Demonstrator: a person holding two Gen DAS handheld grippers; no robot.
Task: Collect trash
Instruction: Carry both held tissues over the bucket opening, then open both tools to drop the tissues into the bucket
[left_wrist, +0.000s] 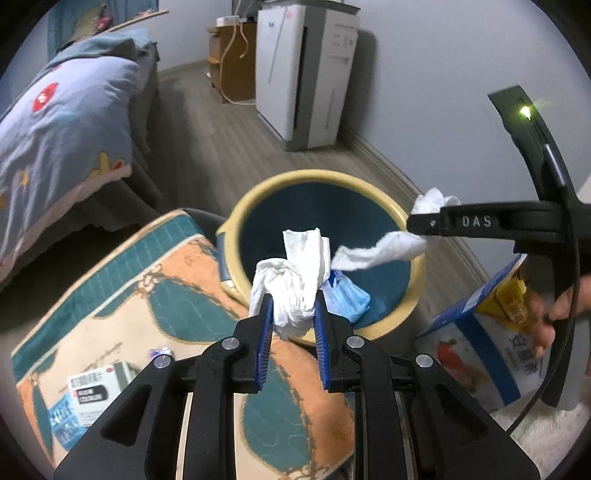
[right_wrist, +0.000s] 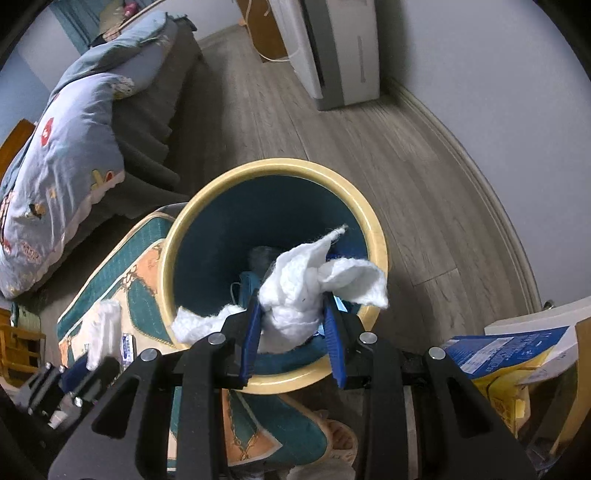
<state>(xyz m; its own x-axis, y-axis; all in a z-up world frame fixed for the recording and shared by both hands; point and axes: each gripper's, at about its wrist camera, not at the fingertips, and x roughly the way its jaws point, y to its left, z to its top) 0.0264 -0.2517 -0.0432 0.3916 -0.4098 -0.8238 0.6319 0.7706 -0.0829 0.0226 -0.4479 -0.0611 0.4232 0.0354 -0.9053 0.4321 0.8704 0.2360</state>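
Observation:
A round bin (left_wrist: 413, 236) with a cream rim and dark teal inside stands on the floor, its rim (right_wrist: 373, 229) large in the right wrist view. My left gripper (left_wrist: 293, 314) is shut on a crumpled white tissue (left_wrist: 299, 280), held over the bin's near edge. My right gripper (right_wrist: 293, 314) is shut on a white cotton wad (right_wrist: 299, 291), also above the bin's mouth. In the left wrist view the right gripper (left_wrist: 417, 225) reaches in from the right with the cotton wad (left_wrist: 376, 251) trailing over the bin. A blue face mask (left_wrist: 349, 295) lies inside.
A patterned teal and orange cushion (left_wrist: 147, 317) beside the bin carries small packets (left_wrist: 92, 391). A blue and yellow carton (left_wrist: 491, 332) stands to the right. A bed with a blue quilt (left_wrist: 62, 122) is at the left, a white appliance (left_wrist: 306, 70) by the far wall.

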